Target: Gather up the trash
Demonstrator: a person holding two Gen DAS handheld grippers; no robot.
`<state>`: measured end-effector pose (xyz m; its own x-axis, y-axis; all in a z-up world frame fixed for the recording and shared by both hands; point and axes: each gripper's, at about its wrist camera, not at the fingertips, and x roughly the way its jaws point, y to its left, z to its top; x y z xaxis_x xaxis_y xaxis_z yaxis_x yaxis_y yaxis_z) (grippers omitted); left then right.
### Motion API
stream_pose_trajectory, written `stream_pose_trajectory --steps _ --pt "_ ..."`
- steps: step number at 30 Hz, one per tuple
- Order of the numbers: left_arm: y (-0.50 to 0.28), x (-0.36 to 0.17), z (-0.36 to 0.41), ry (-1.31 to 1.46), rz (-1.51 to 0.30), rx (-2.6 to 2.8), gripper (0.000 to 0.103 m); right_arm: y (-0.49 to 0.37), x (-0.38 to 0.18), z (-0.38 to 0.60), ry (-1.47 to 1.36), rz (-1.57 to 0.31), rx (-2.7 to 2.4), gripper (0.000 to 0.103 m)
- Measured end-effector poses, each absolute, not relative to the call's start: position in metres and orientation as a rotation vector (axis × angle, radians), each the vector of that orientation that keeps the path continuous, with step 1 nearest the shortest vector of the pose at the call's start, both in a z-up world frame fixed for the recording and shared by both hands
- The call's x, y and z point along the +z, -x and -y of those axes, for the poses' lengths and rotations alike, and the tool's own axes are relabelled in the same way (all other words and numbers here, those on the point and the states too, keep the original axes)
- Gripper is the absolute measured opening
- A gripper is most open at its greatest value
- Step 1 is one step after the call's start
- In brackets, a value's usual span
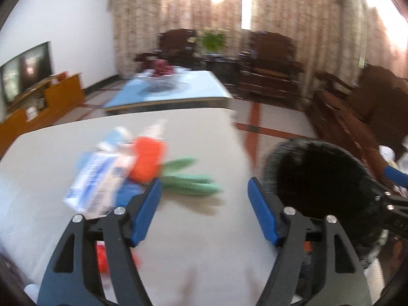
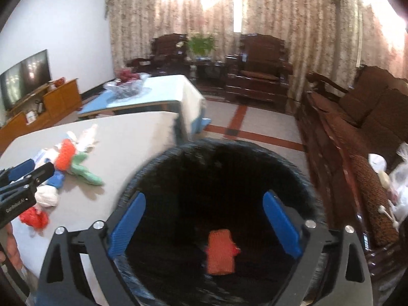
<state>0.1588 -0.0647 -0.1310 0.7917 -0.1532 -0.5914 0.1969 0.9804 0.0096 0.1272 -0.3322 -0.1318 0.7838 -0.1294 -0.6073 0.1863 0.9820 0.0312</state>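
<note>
Hanging over a black bin (image 2: 219,216) at the lower centre of the right wrist view, the right gripper (image 2: 204,227) had its blue fingers (image 2: 280,225) spread wide with nothing pinched between them. An orange piece of trash (image 2: 220,252) sat inside the bin, below the gap and touching neither finger. The bin stood just beside the right edge of a pale table (image 2: 132,137).

In the left wrist view, the left gripper (image 1: 205,211) filled the bottom of the frame, its fingers (image 1: 148,211) also apart and empty over the bare tabletop. Just beyond its left finger, at centre left, lay a blurred heap of trash (image 1: 122,168): a white and blue carton, an orange lump and green strips. A red scrap (image 1: 102,257) lay at lower left under the gripper's frame.
</note>
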Motion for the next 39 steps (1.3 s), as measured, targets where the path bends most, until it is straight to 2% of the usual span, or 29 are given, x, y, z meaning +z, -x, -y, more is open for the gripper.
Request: stream_pose_trajectory --steps 4,10,25,26,28,32,33,37,38,39 --pt "-0.165 -0.125 0.014 -0.081 -0.598 -0.054 0.076 -0.146 -0.127 0.294 -0.077 -0.629 -0.084 0.093" --pt "-0.195 -0.129 -0.044 -0.065 -0.618 0.049 0.077 -0.18 -0.123 0.239 -0.043 -0.595 0.031 0.093" --pt "-0.232 -0.172 -0.062 0.005 -0.715 -0.04 0.083 -0.238 -0.134 0.191 -0.042 -0.618 0.095 0.093" --pt "-0.234 -0.173 -0.064 0.021 -0.717 -0.045 0.08 -0.239 -0.134 0.191 -0.039 -0.62 0.096 0.093" --pt "-0.237 -0.175 -0.067 0.042 -0.726 -0.049 0.067 -0.242 -0.134 0.189 -0.034 -0.625 0.097 0.093" --pt "-0.233 -0.172 -0.069 0.072 -0.694 -0.046 0.055 -0.245 -0.136 0.188 -0.034 -0.628 0.101 0.093" --pt "-0.231 -0.169 -0.069 0.072 -0.679 -0.043 0.015 -0.246 -0.136 0.187 -0.034 -0.628 0.104 0.093" --pt "-0.226 -0.16 -0.074 0.082 -0.659 -0.033 0.012 -0.251 -0.138 0.178 -0.027 -0.628 0.125 0.093" --pt "-0.226 -0.161 -0.077 0.085 -0.666 -0.026 0.018 -0.253 -0.139 0.174 -0.024 -0.631 0.132 0.093" --pt "-0.226 -0.162 -0.078 0.087 -0.675 -0.023 0.036 -0.255 -0.14 0.17 -0.023 -0.633 0.139 0.093"
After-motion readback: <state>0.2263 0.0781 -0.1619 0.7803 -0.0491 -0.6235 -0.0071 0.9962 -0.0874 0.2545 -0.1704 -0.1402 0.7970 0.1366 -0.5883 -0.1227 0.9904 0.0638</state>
